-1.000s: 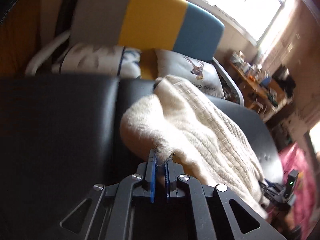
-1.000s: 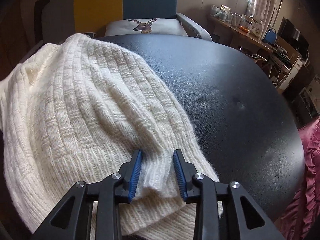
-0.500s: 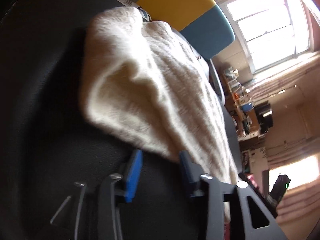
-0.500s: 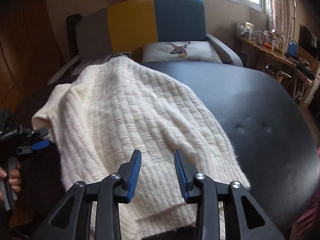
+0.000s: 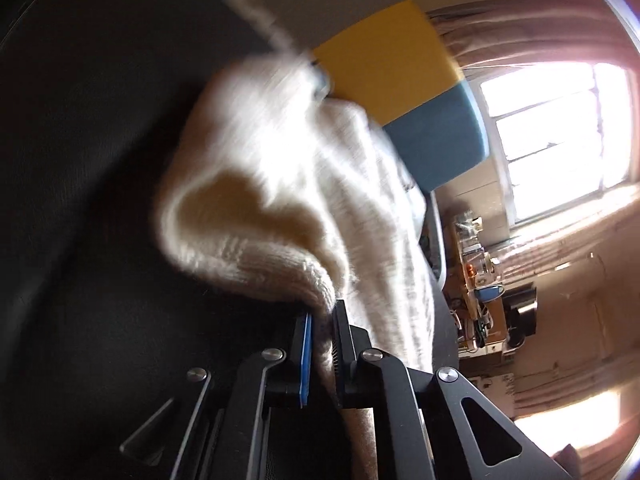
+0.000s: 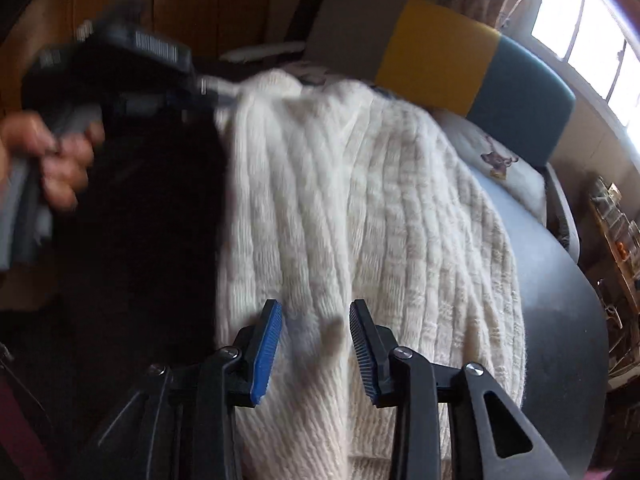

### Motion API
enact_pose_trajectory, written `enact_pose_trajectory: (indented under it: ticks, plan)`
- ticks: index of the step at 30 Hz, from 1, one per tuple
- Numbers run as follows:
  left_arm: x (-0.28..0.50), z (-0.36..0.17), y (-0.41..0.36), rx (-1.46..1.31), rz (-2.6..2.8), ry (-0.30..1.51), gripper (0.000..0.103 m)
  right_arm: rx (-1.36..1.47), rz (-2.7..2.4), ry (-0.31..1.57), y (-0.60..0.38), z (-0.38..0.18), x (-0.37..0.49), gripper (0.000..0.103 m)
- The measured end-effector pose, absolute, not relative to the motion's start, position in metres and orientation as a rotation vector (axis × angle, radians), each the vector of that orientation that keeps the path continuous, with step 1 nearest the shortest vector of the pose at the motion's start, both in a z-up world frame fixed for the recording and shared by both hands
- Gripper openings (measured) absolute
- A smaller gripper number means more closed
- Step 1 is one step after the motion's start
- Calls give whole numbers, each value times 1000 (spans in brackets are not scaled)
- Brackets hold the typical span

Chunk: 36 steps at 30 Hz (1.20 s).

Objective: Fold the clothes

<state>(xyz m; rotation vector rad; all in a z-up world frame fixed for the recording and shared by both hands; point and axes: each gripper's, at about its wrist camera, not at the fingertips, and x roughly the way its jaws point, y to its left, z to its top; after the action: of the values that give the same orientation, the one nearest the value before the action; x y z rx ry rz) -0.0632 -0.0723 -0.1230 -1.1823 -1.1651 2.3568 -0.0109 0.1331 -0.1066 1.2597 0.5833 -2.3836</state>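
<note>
My left gripper (image 5: 322, 322) is clamped tight on a thick fold at the edge of the sweater (image 5: 280, 184), the knit bunched between the blue pads. I hold that edge so the cloth can be drawn taut and carried over, not dragged in a heap. In the right wrist view the same gripper shows far off at the upper left, blurred, with a hand (image 6: 52, 160) behind it, pulling the sweater's far corner up off the table (image 6: 560, 300).

My right gripper (image 6: 316, 344) is opening, its jaws about a third apart. The sweater lies under and between them, but the pads do not press on it, so I have hold of nothing here. I judge this end is being let lie to serve as the anchor of the fold, or I am lining up for a fresh grip on the near hem.

The sweater is spread over the left half of the dark round table, ribs running away from me toward the chair (image 6: 440, 52) with the deer cushion (image 6: 500, 160). The fold looks early: the body is mostly flat, one edge raised.
</note>
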Motion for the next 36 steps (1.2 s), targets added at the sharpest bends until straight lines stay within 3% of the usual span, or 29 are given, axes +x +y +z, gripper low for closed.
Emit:
enact_pose_trajectory:
  ticks: [8,11,12,17,23,25,31,32,33,34,36]
  plan:
    - [-92,-6,-88,-874,2615,-677,7,1309,-2376,-174,182,-124,-27,40]
    - [-111,0,-104,-935,2589,-666,8,1284,-2337,-402,200,-130,-27,38]
    - [-111,-7,-117,-958,2570,-736,8,1278,-2328,-442,202,-131,-27,38]
    - [-83,-71,-162,-1152,2454,-1031,18,1259,-2348,-412,197,-128,-21,39]
    - [-19,-126,-189,-1271,2475,-1119,42,1225,-2379,-410,196,-127,-13,40]
    - [-11,-131,-184,-1280,2494,-1093,46,1228,-2389,-404,195,-126,-10,41]
    - [-32,-126,-145,-1226,2711,-740,54,1292,-2372,-402,194,-125,-19,41]
    - [-38,-127,-142,-1238,2725,-713,53,1322,-2355,-421,194,-125,-22,41]
    - [-44,-127,-138,-1250,2738,-685,41,1353,-2335,-441,195,-125,-24,41]
    - [-50,-127,-135,-1258,2752,-658,7,1378,-2321,-448,195,-124,-26,41]
    - [-54,-105,-141,-1171,2829,-618,7,1414,-2307,-441,193,-122,-28,41]
